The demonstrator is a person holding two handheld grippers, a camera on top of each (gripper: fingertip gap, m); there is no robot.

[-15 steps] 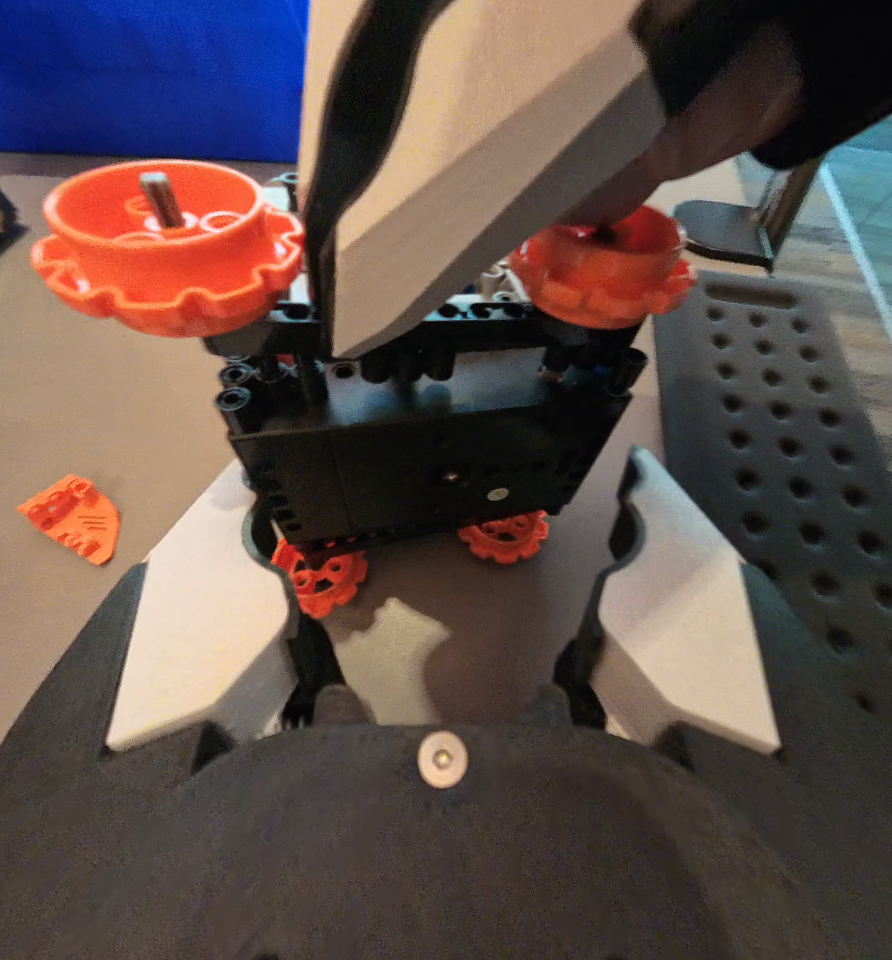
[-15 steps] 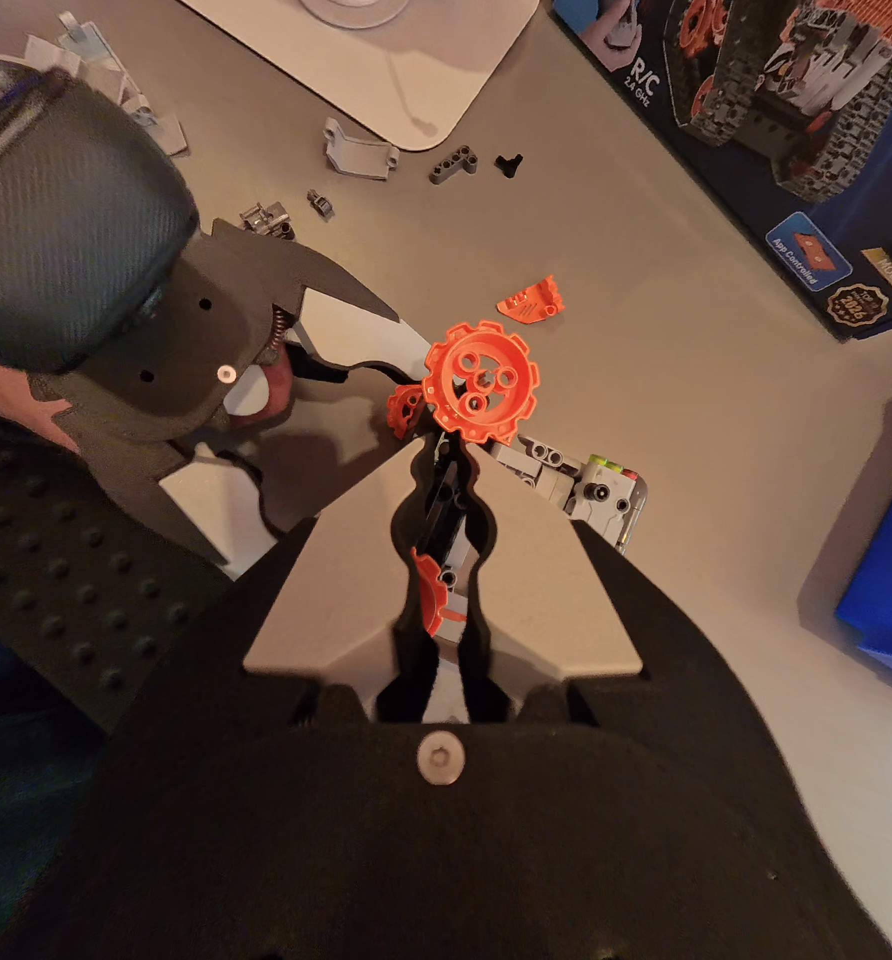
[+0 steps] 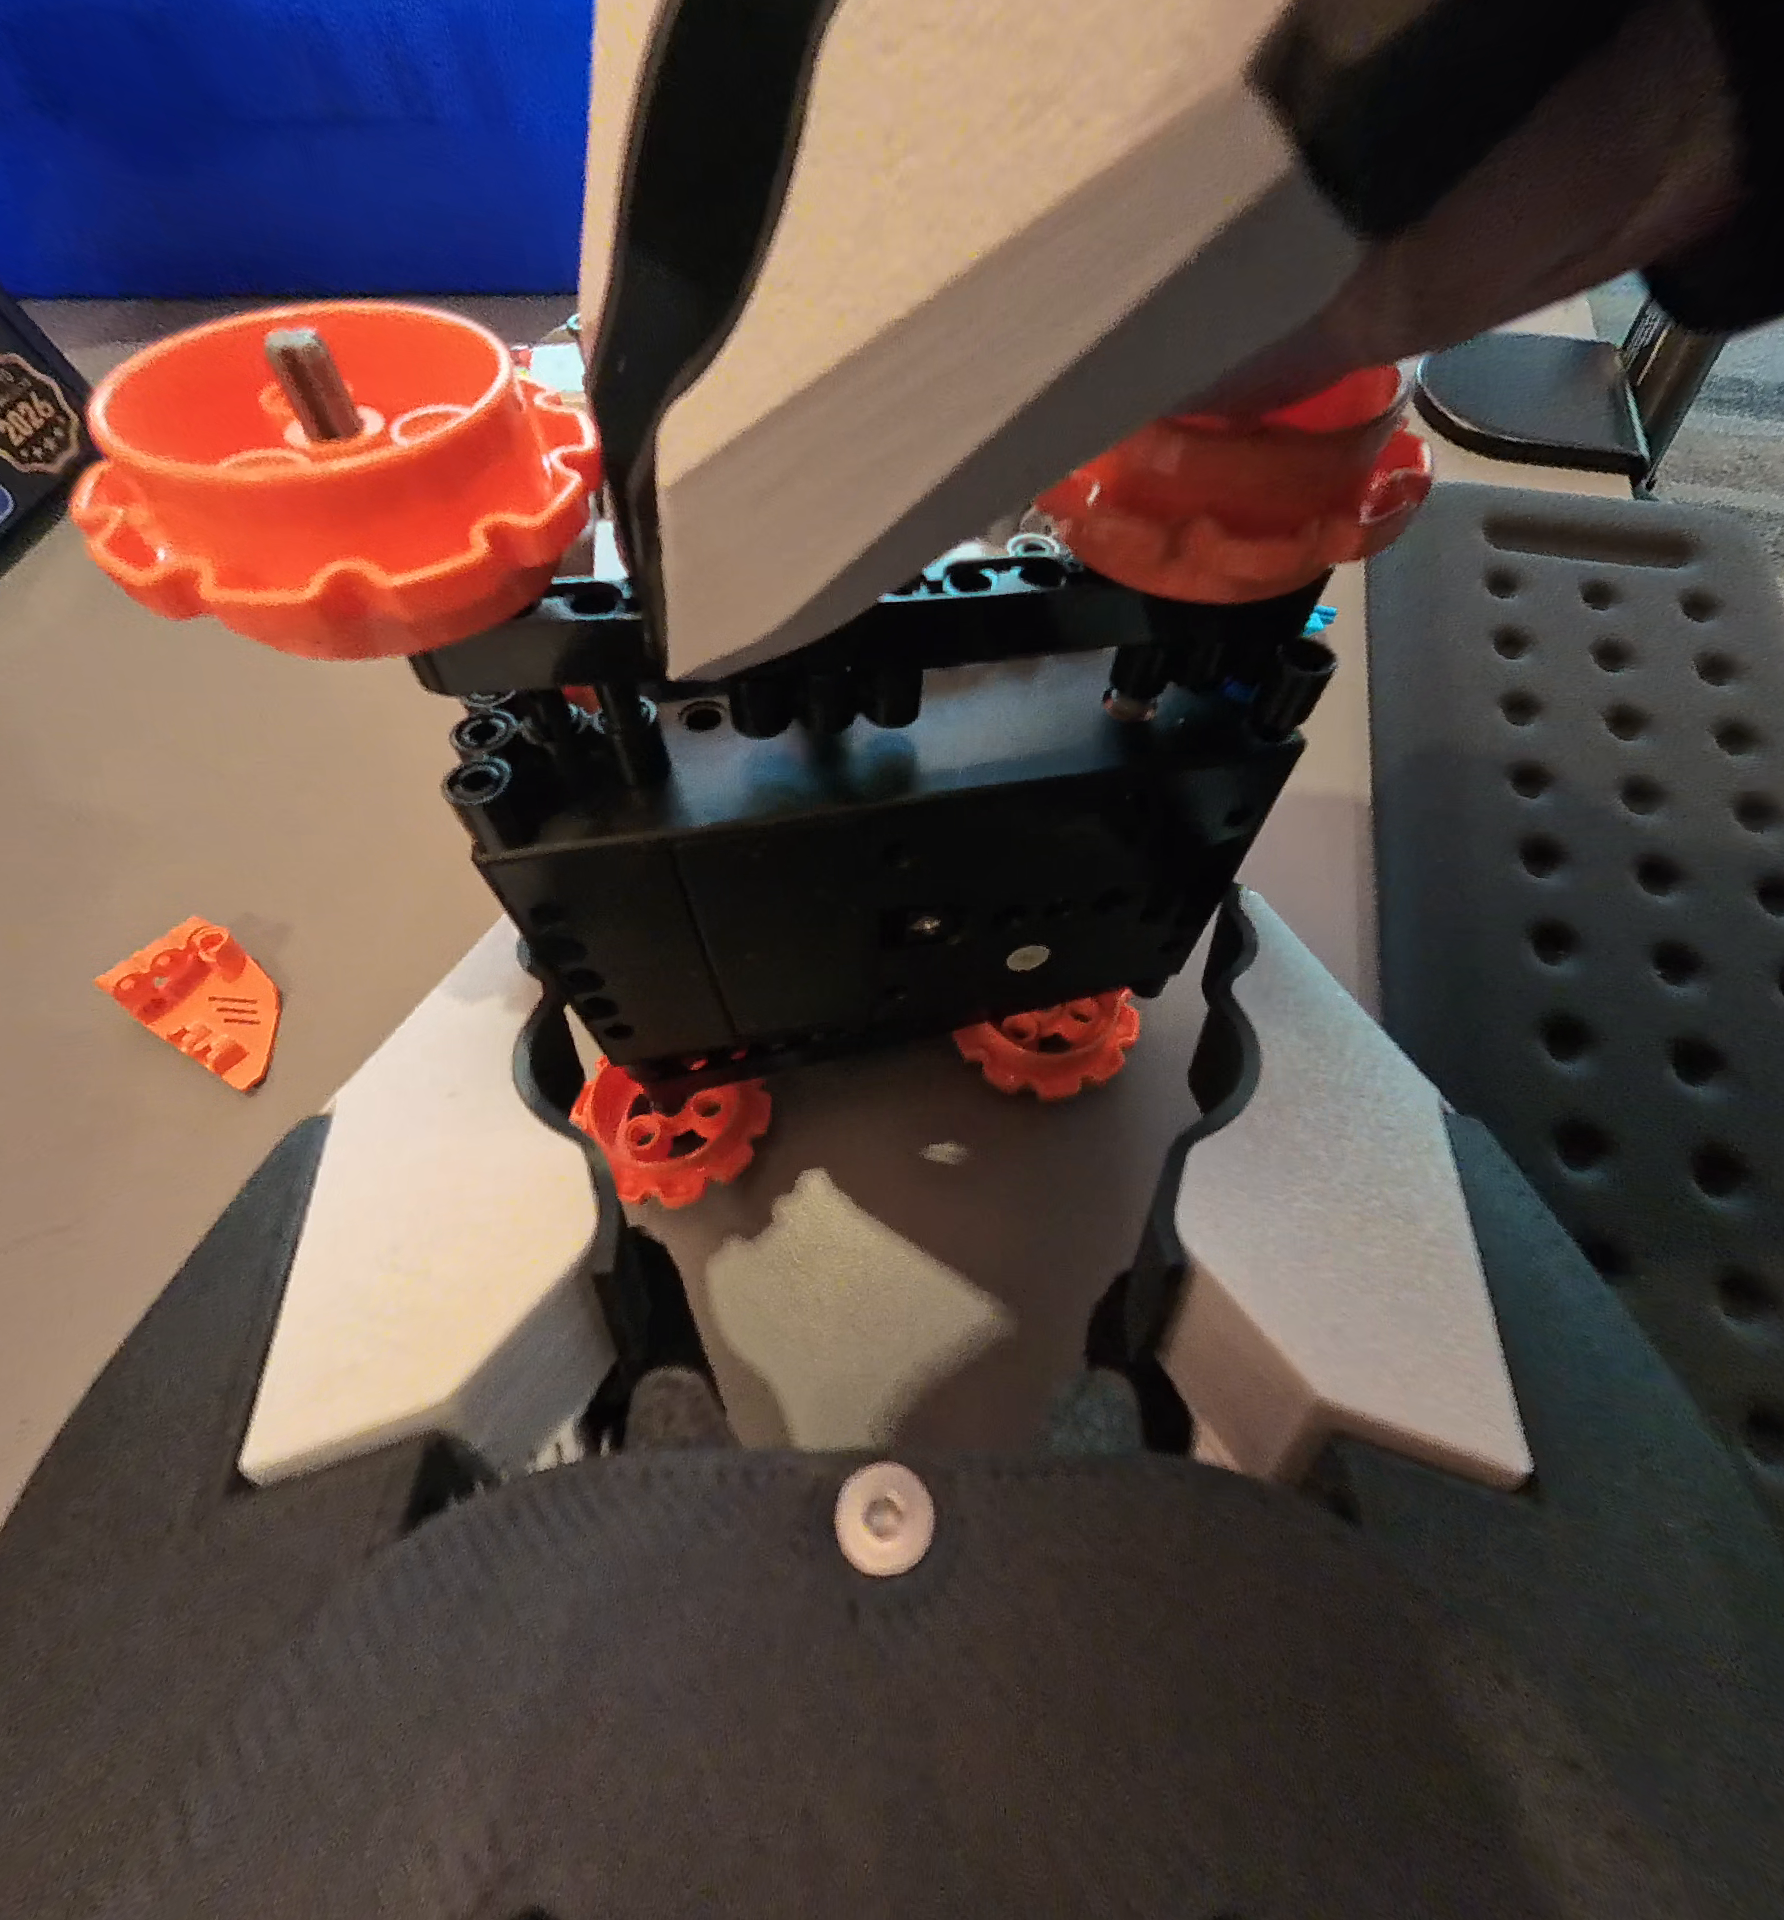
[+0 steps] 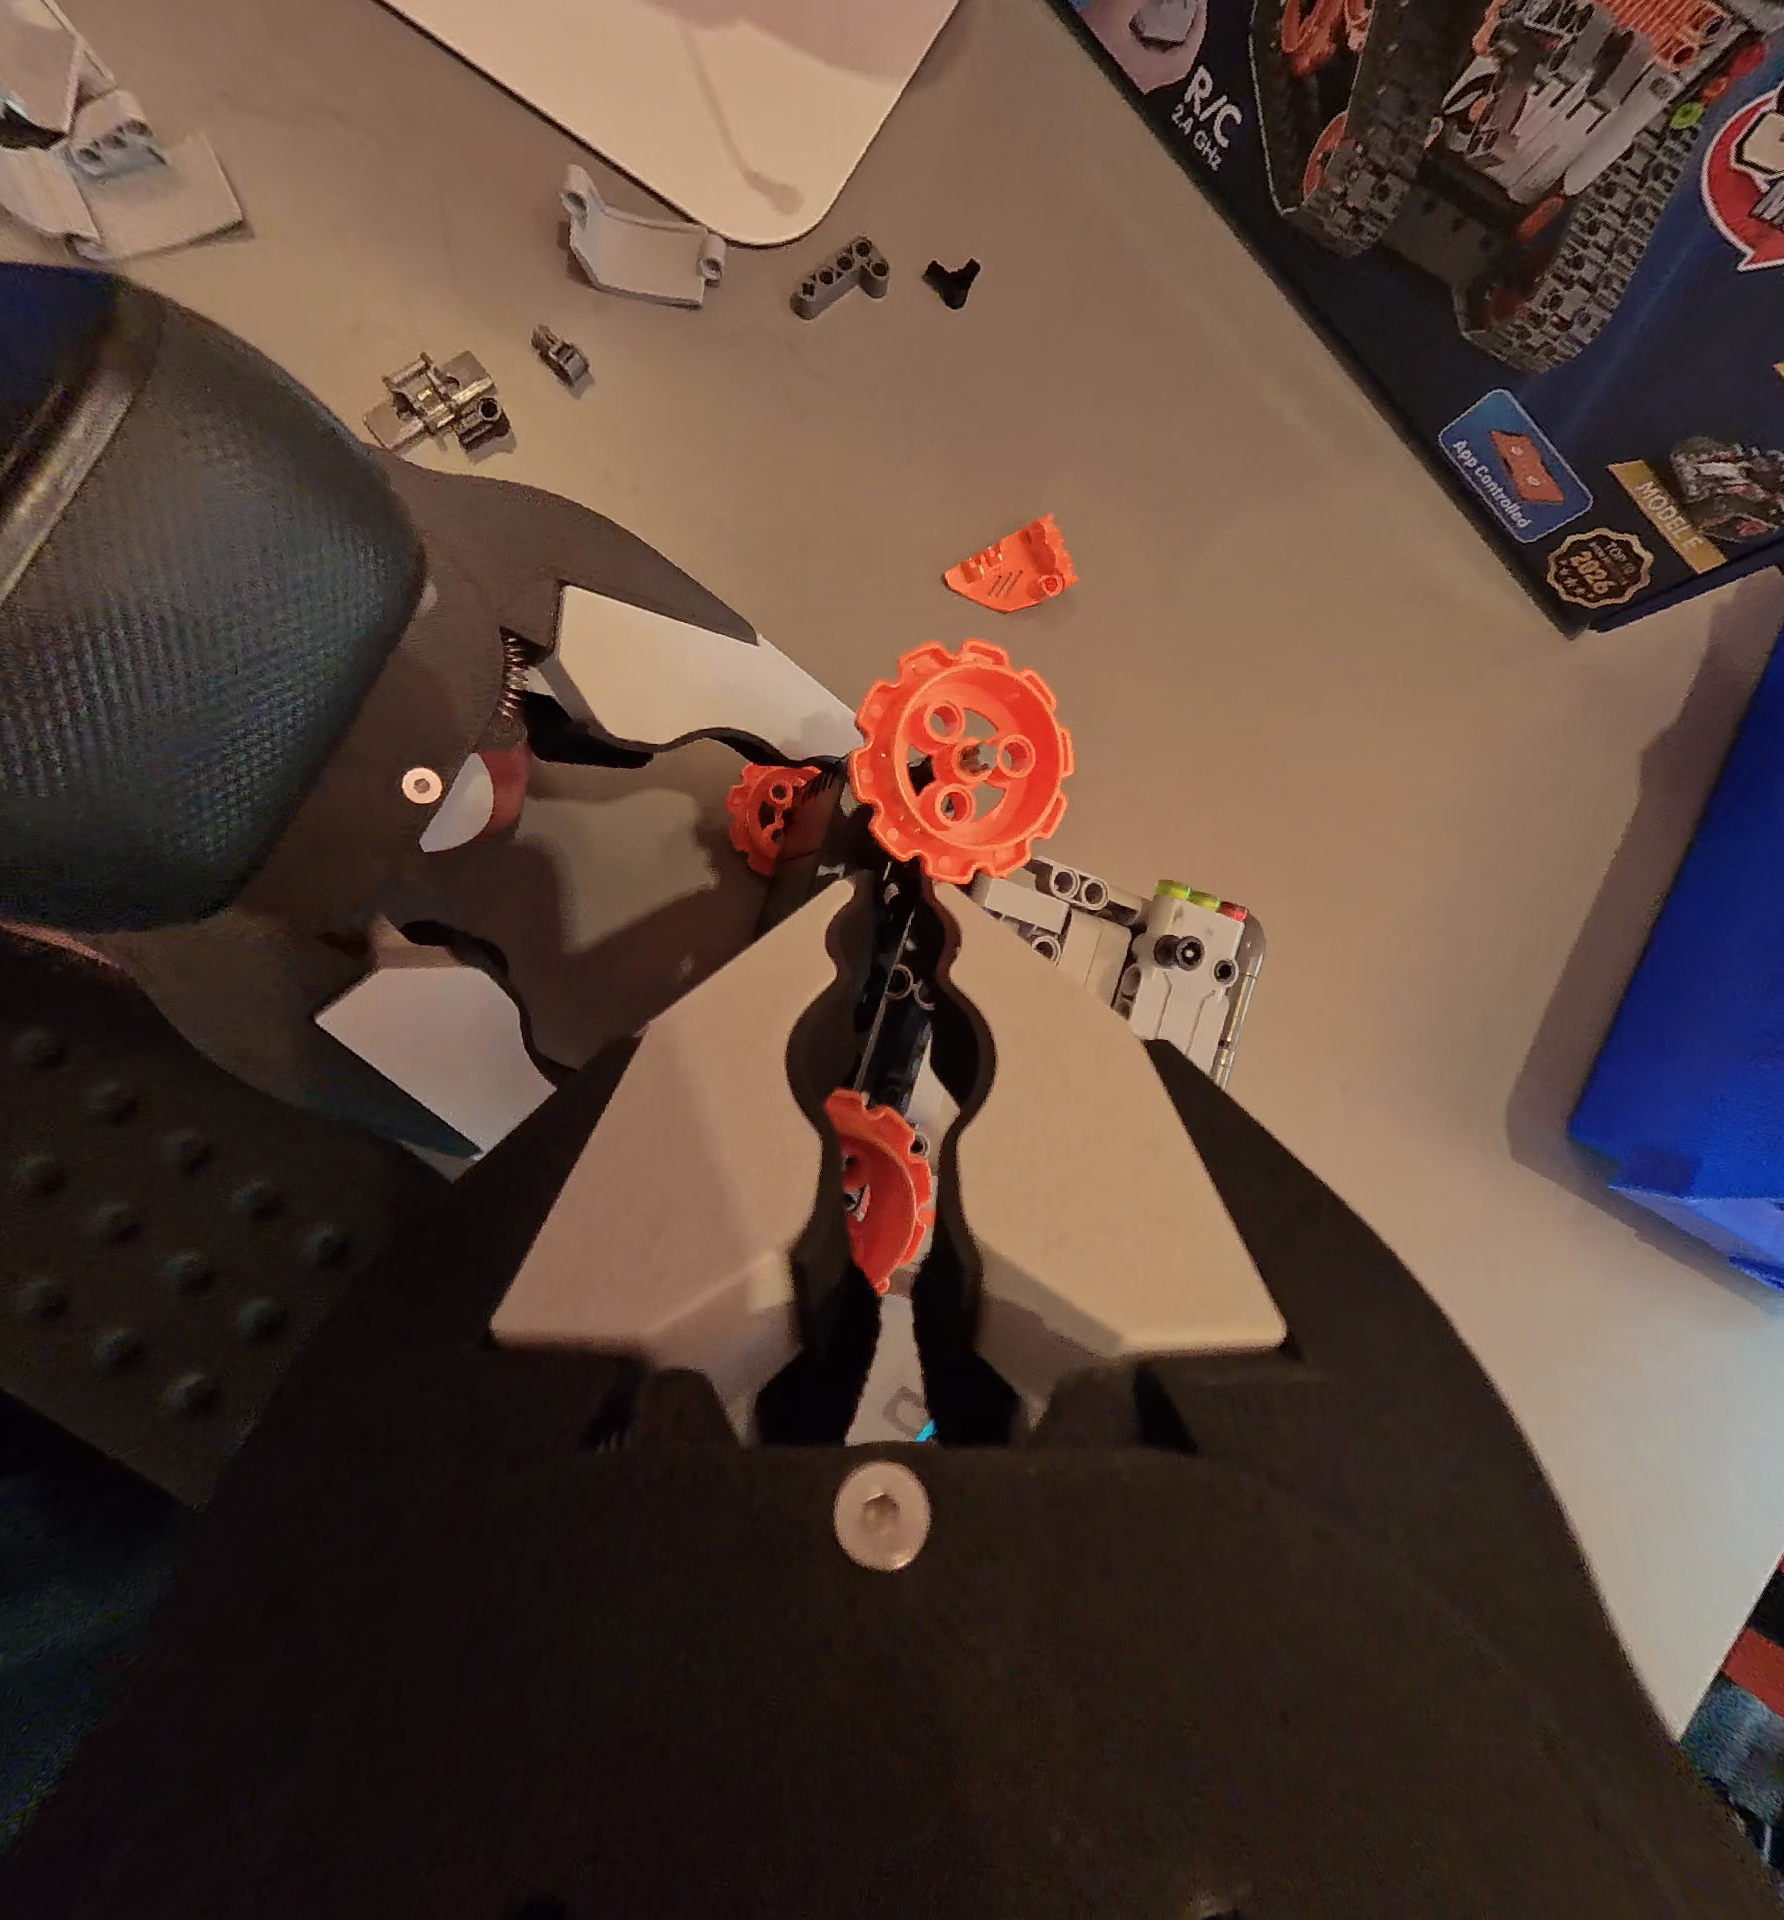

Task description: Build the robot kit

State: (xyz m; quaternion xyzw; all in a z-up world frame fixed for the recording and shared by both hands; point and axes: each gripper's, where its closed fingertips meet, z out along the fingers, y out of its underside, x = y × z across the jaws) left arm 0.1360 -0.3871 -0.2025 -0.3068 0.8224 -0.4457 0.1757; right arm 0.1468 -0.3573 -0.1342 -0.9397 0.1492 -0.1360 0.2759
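Black chassis (image 3: 867,883) — right claw (image 4: 893,935) clamped | left claw (image 3: 883,1039) agape

A grey-brown tabletop (image 4: 1231,644) carries an orange panel (image 4: 1013,566) and grey loose pieces (image 4: 639,244) beyond the fingers (image 4: 722,1122).

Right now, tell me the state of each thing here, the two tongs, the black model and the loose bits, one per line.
Right tongs: shut on the black brick model's top beam.
Left tongs: open, fingers flanking the model's base.
Black brick model: upright on the table, four orange wheels fitted.
Big orange wheel: mounted, axle sticking out.
Orange panel piece: lying loose on the table.
Grey brick pieces: scattered, unattached.
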